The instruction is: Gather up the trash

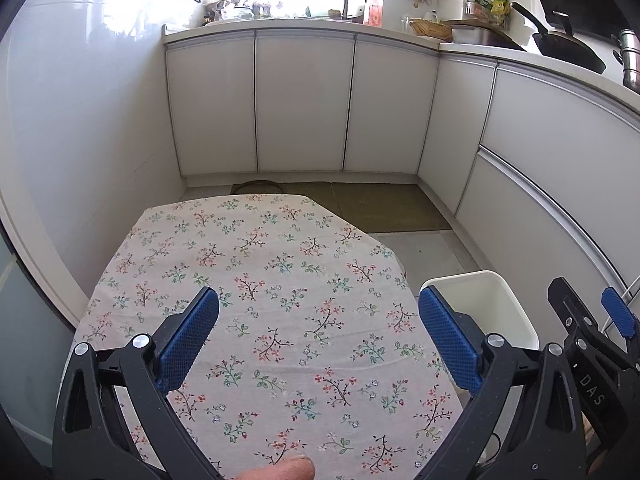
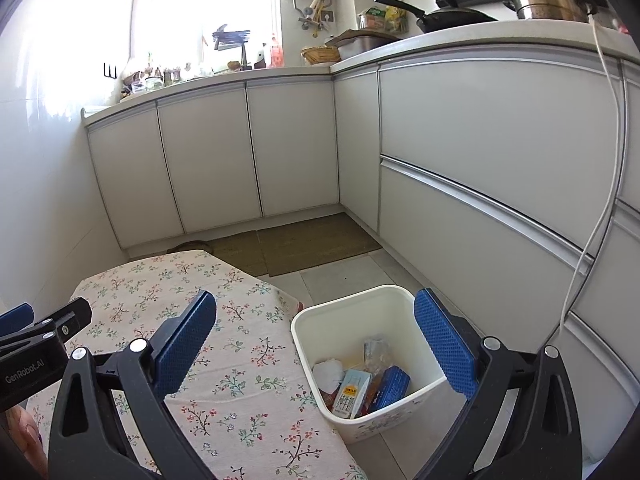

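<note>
Both tools, left tool (image 1: 319,334) and right tool (image 2: 315,338), hover with fingers spread wide, holding nothing, above a floral-clothed desk (image 2: 224,360). Just beside the desk, on the floor, a white bin (image 2: 340,320) holds trash: a milk carton (image 2: 351,394), a blue box (image 2: 390,386), crumpled tissue (image 2: 328,374).

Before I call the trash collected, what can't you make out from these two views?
- Bin contents: left wrist view shows only its upper inside wall; the right finger covers the rest.
- Items deep in the bin: right wrist view shows a milk carton, blue box, white wad; others overlap, unidentifiable.
- Table's near edge: cut off in both views.
- Floor under the table: hidden.
</note>
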A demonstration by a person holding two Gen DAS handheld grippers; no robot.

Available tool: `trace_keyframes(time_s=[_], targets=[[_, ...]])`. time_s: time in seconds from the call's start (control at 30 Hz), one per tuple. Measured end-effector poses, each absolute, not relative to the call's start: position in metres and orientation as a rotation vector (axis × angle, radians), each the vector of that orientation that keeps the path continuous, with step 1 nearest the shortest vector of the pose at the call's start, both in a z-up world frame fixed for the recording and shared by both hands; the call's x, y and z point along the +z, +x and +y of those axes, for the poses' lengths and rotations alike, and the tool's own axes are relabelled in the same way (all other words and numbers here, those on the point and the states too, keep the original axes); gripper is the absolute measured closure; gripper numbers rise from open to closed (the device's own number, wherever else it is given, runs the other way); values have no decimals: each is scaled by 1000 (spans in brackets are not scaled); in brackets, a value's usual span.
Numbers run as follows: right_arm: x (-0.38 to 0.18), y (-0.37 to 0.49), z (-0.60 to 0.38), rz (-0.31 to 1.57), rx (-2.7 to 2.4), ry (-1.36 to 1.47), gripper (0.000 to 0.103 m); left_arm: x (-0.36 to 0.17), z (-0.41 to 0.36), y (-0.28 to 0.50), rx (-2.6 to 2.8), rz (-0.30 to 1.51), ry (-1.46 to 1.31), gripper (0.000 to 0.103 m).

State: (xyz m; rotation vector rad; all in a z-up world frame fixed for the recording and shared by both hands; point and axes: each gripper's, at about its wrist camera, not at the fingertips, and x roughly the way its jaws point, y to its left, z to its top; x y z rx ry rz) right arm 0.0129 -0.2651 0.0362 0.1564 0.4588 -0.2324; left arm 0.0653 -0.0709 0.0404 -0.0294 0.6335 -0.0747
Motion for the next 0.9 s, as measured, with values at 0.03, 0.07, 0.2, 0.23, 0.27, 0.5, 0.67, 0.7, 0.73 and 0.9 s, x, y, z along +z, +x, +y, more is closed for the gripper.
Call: trace_keyframes(time_s=[0.03, 0.07, 0.2, 0.23, 0.27, 0.5, 0.67, 0.7, 0.73, 0.9], targets=[[36, 13, -265, 460, -233, 157, 7, 40, -70, 66, -76, 637, -33, 7], [36, 13, -266, 462, -233, 157, 7, 39, -69, 66, -76, 639, -38, 7], [35, 14, -267, 466, -234, 159, 7, 39, -69, 67, -74, 640, -43, 7], [35, 14, -267, 465, -234, 159, 7, 39, -70, 67, -74, 639, -40, 7], [35, 14, -267, 465, -234, 158, 7, 39, -70, 67, -73, 639, -38, 7], [35, 16, -267, 474, -236, 157, 7, 40, -70, 66, -72, 633, -29, 7], [35, 16, -266, 473, -235, 157, 7, 39, -71, 66, -71, 632, -26, 7], [35, 17, -266, 474, -235, 156, 7, 40, -72, 66, -70, 631, -25, 7], [34, 17, -266, 475, -235, 156, 7, 40, -72, 66, -70, 630, -25, 7], [33, 18, -268, 480, -236, 157, 7, 39, -72, 66, -70, 633, -27, 7]])
